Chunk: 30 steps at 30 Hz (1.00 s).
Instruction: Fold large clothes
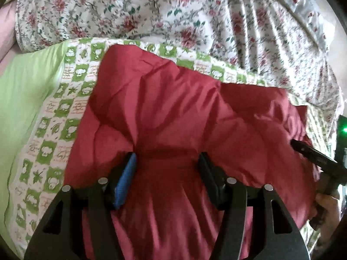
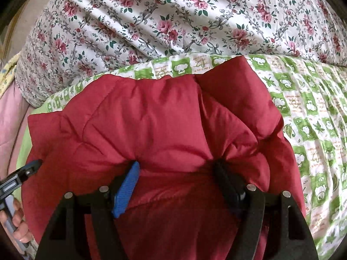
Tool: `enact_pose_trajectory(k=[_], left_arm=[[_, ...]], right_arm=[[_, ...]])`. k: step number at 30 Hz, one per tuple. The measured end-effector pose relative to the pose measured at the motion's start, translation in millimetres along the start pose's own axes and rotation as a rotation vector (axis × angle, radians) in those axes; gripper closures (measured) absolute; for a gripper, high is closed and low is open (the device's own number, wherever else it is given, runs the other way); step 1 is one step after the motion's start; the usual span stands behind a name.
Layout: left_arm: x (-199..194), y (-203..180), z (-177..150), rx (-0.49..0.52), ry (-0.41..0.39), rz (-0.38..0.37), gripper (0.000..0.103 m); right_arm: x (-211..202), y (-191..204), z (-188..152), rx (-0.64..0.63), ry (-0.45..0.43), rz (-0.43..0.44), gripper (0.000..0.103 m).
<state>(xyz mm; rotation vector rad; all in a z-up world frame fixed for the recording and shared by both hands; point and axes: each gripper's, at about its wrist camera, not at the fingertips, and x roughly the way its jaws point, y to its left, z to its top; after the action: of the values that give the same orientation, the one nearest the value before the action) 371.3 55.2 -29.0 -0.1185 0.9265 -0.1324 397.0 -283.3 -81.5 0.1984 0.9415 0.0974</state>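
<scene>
A red padded garment [image 1: 173, 112] lies on a green-and-white patterned quilt [image 1: 56, 117]. My left gripper [image 1: 167, 158] is wide open, its fingers pressed into the red fabric, which bulges between them. My right gripper [image 2: 175, 164] is also wide open, its fingers pressed into the same garment [image 2: 151, 119] near a puffy folded edge. The right gripper also shows at the right edge of the left wrist view [image 1: 312, 153]. The left gripper also shows at the left edge of the right wrist view [image 2: 21, 173], with the hand that holds it.
A rumpled floral sheet [image 2: 173, 17] is heaped behind the quilt [image 2: 314, 119]. Plain light-green fabric [image 1: 26, 91] lies at the left. Pink fabric [image 2: 8, 125] shows at the far left.
</scene>
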Motion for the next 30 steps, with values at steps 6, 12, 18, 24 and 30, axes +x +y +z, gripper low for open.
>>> enact_pose_trajectory(k=[6, 12, 18, 24, 30], left_arm=[[-28, 9, -9, -0.019, -0.026, -0.028, 0.044], [-41, 15, -18, -0.021, -0.050, -0.027, 0.043], [-44, 18, -24, -0.032, -0.047, -0.038, 0.043], [-45, 19, -25, -0.034, -0.042, -0.047, 0.042], [-49, 22, -26, -0.034, -0.041, -0.068, 0.041]], right_arm=[[-28, 1, -8, 0.000, -0.055, 0.048, 0.029], [-67, -5, -20, -0.010, -0.103, 0.081, 0.027], [-82, -17, -29, -0.011, -0.092, 0.069, 0.027], [-88, -30, -37, 0.015, -0.082, 0.064, 0.027], [-94, -40, -43, 0.030, -0.079, 0.053, 0.027]])
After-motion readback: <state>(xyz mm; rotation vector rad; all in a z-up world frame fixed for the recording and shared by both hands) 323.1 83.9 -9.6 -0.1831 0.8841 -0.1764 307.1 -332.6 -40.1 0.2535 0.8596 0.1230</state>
